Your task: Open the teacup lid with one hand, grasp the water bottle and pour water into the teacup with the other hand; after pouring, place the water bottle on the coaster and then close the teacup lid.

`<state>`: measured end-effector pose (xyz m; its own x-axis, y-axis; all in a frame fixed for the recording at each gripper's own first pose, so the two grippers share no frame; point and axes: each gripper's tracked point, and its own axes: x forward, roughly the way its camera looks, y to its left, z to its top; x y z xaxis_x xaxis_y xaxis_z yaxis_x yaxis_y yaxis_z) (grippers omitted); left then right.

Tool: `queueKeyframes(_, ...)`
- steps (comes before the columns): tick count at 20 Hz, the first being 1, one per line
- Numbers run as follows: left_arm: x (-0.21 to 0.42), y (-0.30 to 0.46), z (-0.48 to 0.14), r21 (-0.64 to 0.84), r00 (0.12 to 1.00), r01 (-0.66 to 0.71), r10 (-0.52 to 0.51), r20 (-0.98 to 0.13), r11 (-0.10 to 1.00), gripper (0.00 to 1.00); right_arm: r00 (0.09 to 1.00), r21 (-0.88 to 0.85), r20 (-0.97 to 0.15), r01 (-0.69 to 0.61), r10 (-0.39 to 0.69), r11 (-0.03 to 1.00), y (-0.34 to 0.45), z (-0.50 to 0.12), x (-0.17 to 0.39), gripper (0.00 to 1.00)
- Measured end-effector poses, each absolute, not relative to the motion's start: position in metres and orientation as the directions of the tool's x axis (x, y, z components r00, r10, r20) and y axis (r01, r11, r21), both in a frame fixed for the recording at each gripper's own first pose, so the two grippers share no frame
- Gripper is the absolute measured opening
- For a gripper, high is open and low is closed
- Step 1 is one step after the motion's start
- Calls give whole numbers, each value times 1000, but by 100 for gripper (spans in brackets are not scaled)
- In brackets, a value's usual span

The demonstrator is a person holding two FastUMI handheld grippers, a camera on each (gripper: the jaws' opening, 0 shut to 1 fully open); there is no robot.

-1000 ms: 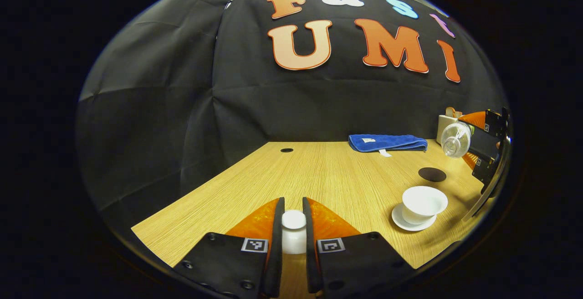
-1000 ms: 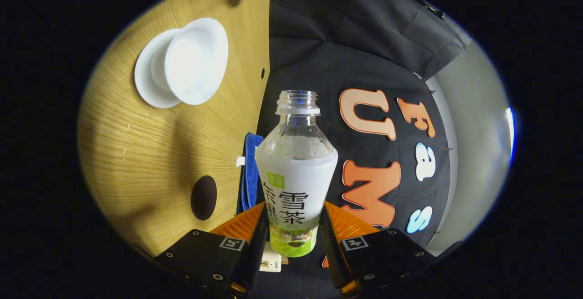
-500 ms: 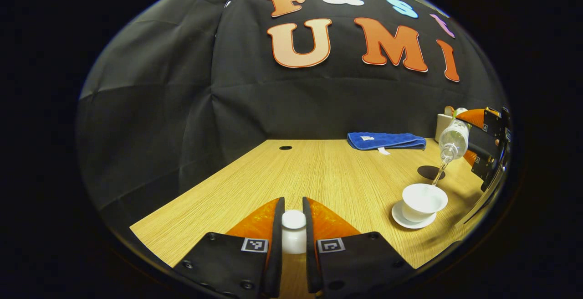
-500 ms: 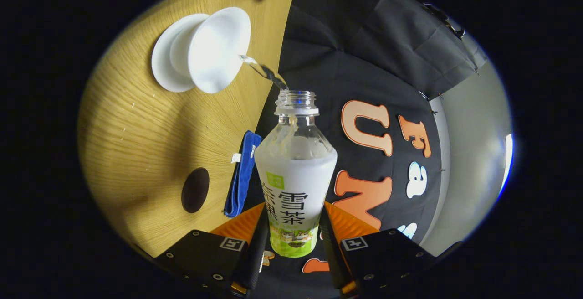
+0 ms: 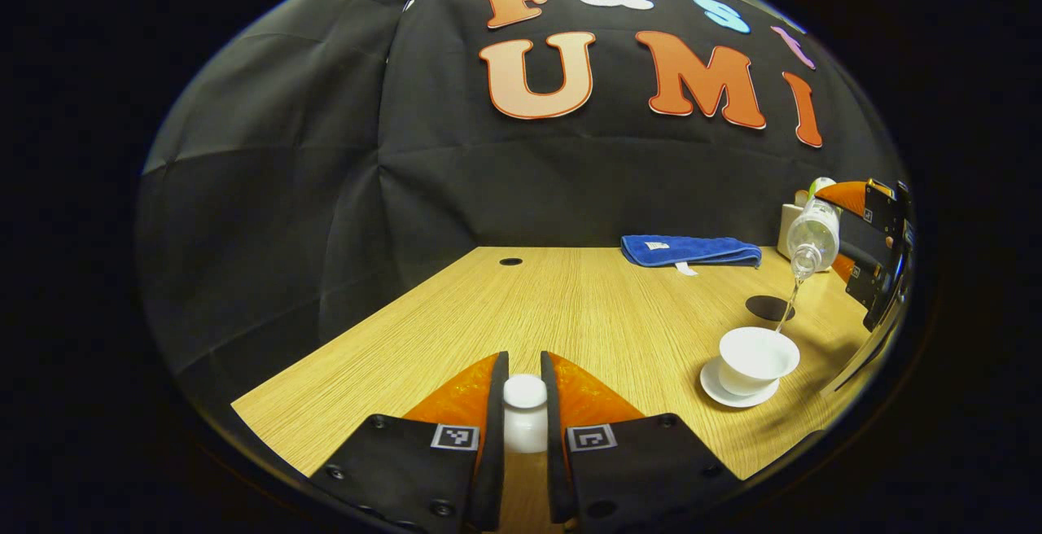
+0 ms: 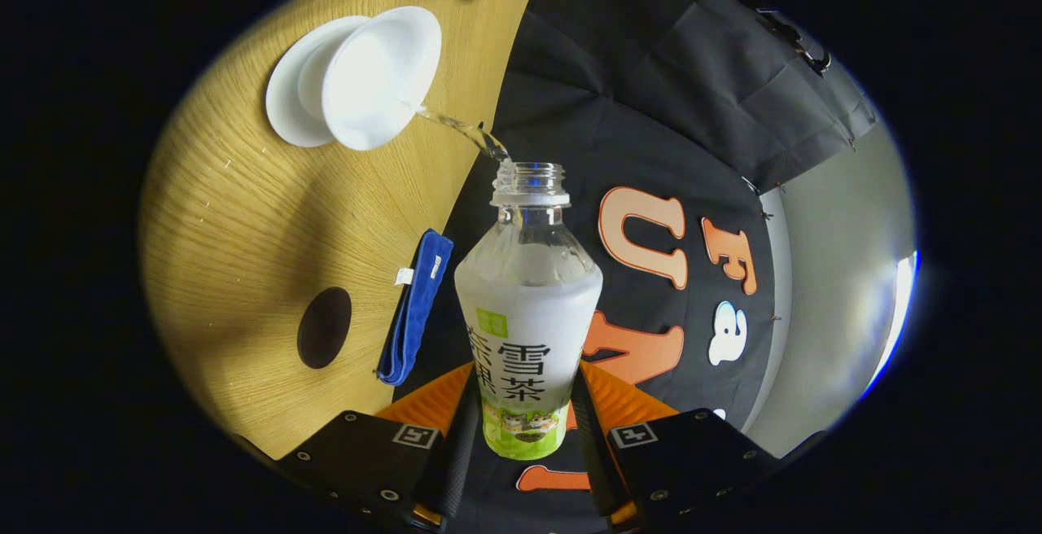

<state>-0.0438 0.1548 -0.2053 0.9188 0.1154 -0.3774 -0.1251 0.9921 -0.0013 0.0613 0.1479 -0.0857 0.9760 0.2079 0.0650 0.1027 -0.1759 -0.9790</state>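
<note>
My left gripper (image 5: 523, 424) is shut on the white teacup lid (image 5: 524, 422), held over the near part of the wooden table (image 5: 570, 314). The open white teacup (image 5: 757, 357) stands on its saucer (image 5: 716, 390) at the right. My right gripper (image 6: 521, 420) is shut on the clear water bottle (image 6: 527, 306), which is tipped far over with its open mouth toward the teacup (image 6: 378, 78). A thin stream of water (image 6: 456, 127) runs from the bottle's mouth into the cup. In the left gripper view the bottle (image 5: 812, 233) hangs tilted above the cup. The round dark coaster (image 5: 770, 307) lies just behind the cup.
A folded blue cloth (image 5: 690, 251) lies at the table's far edge by the black wall. A white box (image 5: 791, 225) stands at the far right behind the bottle. A small dark hole (image 5: 510, 261) sits in the tabletop at the back.
The bottle has tipped further over the cup and water now streams into it; a second ago no water flowed. The left gripper has kept still with the lid.
</note>
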Motion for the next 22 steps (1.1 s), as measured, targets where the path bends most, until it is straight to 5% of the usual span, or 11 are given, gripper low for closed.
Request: queueKeyframes(22, -46, 154, -200, -4, 920, -93, 85, -382, 996, 26, 930, -916, 177, 276, 323, -291, 160, -39, 71, 61)
